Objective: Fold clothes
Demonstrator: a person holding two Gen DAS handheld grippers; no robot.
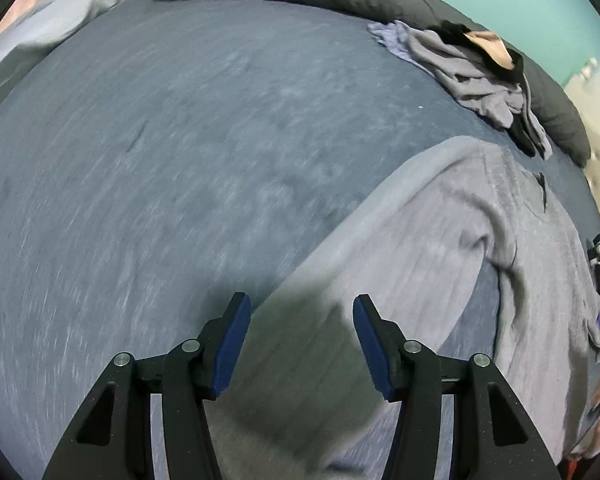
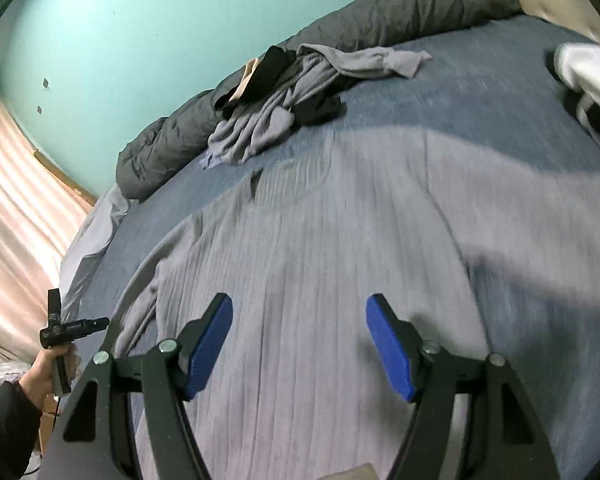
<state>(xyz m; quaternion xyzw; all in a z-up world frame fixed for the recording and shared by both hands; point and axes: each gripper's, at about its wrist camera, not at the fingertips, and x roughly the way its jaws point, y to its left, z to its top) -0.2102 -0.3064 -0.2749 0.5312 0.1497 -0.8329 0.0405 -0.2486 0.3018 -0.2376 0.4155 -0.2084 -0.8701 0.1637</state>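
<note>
A grey ribbed sweater (image 2: 332,248) lies spread flat on the blue bed sheet (image 2: 460,92). In the left wrist view the same sweater (image 1: 460,248) runs from the lower middle to the right. My left gripper (image 1: 301,336) hovers open over one end of the sweater, casting a dark shadow on it, nothing between its blue pads (image 1: 232,348). My right gripper (image 2: 299,340) hangs open above the sweater's body, pads (image 2: 392,348) apart and empty. Both views are blurred by motion.
A heap of grey and black clothes (image 2: 276,108) lies at the far side, against a rolled dark grey duvet (image 2: 380,4); the heap (image 1: 484,76) also shows at upper right in the left wrist view. A white item (image 2: 592,76) sits at right. A hand (image 2: 44,376) holds a black device at lower left.
</note>
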